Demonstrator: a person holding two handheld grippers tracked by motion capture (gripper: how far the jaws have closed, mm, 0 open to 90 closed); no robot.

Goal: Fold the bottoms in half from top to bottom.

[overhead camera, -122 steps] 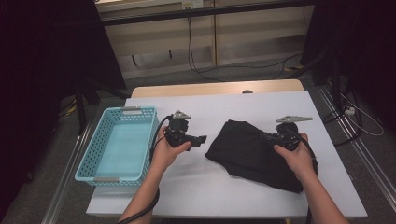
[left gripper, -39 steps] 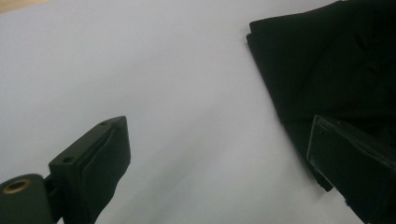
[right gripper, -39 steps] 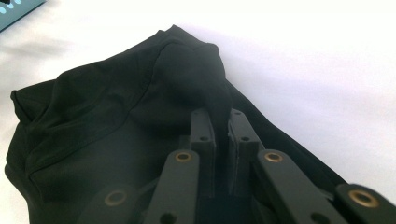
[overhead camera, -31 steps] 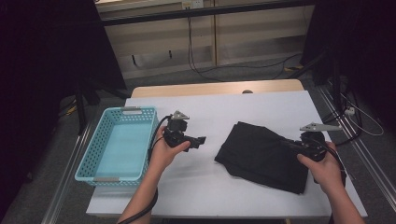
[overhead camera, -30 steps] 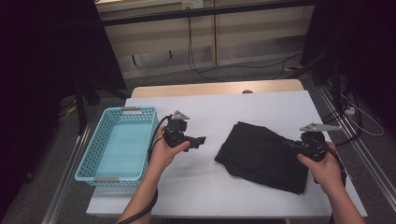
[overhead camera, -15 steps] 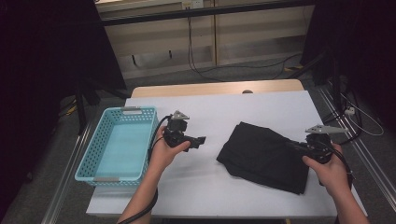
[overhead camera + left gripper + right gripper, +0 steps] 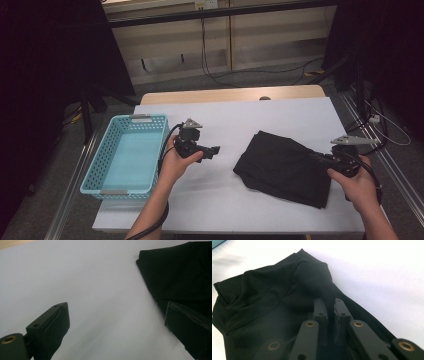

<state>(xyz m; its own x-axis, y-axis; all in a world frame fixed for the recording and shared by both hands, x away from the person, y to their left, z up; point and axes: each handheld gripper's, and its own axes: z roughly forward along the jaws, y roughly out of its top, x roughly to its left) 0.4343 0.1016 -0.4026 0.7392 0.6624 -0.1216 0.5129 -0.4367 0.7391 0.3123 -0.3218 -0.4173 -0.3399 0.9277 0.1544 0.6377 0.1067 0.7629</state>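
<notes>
White bench (image 7: 240, 210) looks the same, but I've dragged the black cloth (image 7: 285, 167) toward its right edge; right gripper (image 7: 320, 159) fingers clamp its fold, left gripper (image 7: 216, 150) fingers apart.

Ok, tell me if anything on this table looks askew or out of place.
The black cloth lies askew, its edges at a slant to the white table, and it is rumpled rather than flat. The right claw is shut on a pinched-up fold of it. The blue basket sits straight, and the left claw hangs open above bare table.
</notes>
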